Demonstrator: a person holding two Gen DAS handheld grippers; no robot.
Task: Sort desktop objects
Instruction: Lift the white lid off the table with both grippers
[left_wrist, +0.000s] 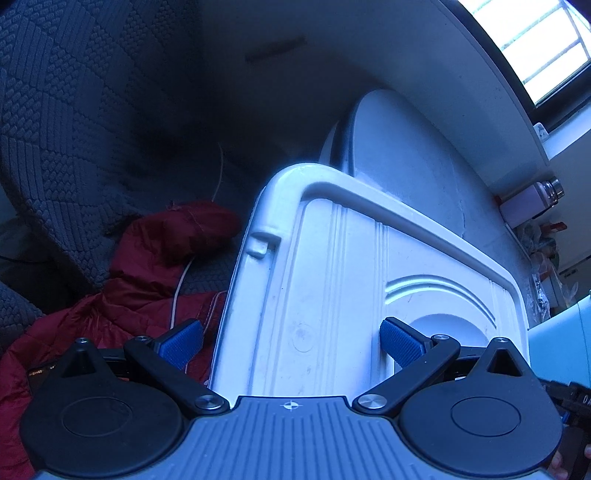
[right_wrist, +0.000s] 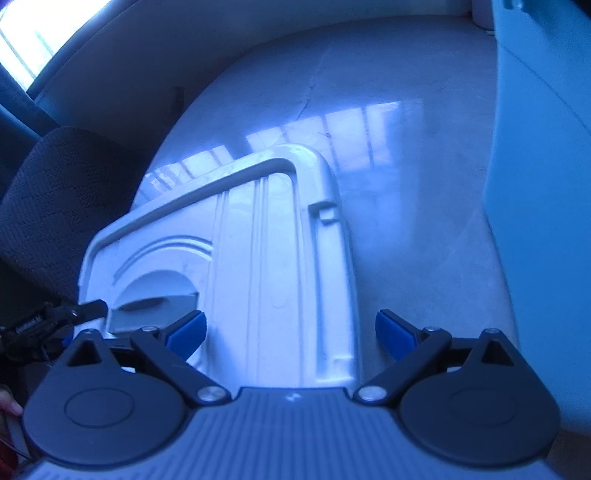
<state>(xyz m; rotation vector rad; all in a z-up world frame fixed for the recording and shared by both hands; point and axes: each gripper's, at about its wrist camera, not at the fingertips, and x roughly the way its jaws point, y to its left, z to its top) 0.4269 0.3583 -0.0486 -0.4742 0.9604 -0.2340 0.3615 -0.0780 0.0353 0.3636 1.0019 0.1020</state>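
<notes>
Both grippers stand wide open, holding nothing. The left gripper (left_wrist: 291, 341) and the right gripper (right_wrist: 290, 332) each frame the white plastic lid (left_wrist: 332, 277), which fills mid-frame on the pale bench (right_wrist: 406, 166). A red jacket (left_wrist: 147, 266) lies lower left.

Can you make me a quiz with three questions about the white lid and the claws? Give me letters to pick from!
1. Where is the red jacket?
A. left of the lid
B. on top of the lid
C. inside the right claw

2. What colour are the claw pads?
A. green
B. blue
C. yellow

3. How is the left claw?
A. shut on the lid
B. shut on the jacket
C. open

Answers:
1 A, the jacket lies beside the left edge of the lid in the left wrist view.
2 B, both pads show blue.
3 C, its pads stand wide apart with nothing pinched; the right claw looks the same.
</notes>
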